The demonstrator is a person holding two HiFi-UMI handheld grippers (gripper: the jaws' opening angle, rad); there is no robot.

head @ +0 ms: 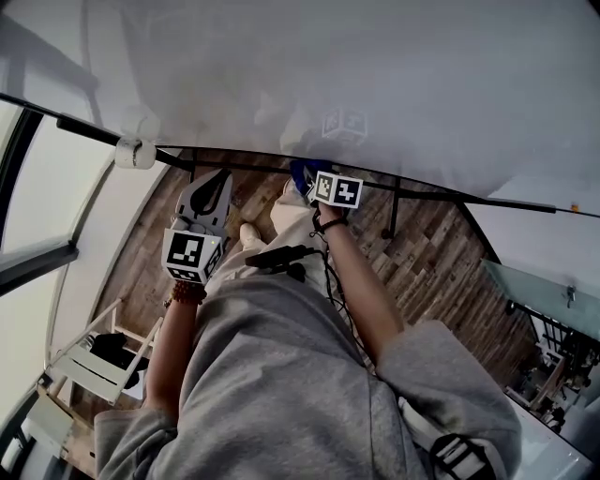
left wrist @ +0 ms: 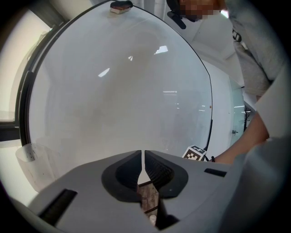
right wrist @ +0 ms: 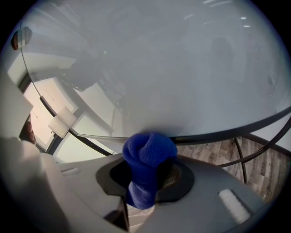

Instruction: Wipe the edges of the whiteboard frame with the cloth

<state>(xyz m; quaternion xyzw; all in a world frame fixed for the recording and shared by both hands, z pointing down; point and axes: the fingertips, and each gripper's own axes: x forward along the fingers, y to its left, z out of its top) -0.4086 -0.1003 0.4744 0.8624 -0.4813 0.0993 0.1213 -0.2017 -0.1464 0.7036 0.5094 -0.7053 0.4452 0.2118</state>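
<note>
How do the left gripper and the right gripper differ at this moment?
The left gripper has tongs closed on nothing; the right gripper has tongs clamped on a blue cloth. The right gripper holds it at the whiteboard frame; the left gripper wipes nothing. Both point toward the whiteboard.

Wood-plank floor (head: 431, 253) fills the head view's middle, with a white slatted stand (head: 89, 361) at lower left and a glass panel (head: 534, 286) at right. A dark-topped eraser (left wrist: 120, 7) sits top-centre in the left gripper view.
</note>
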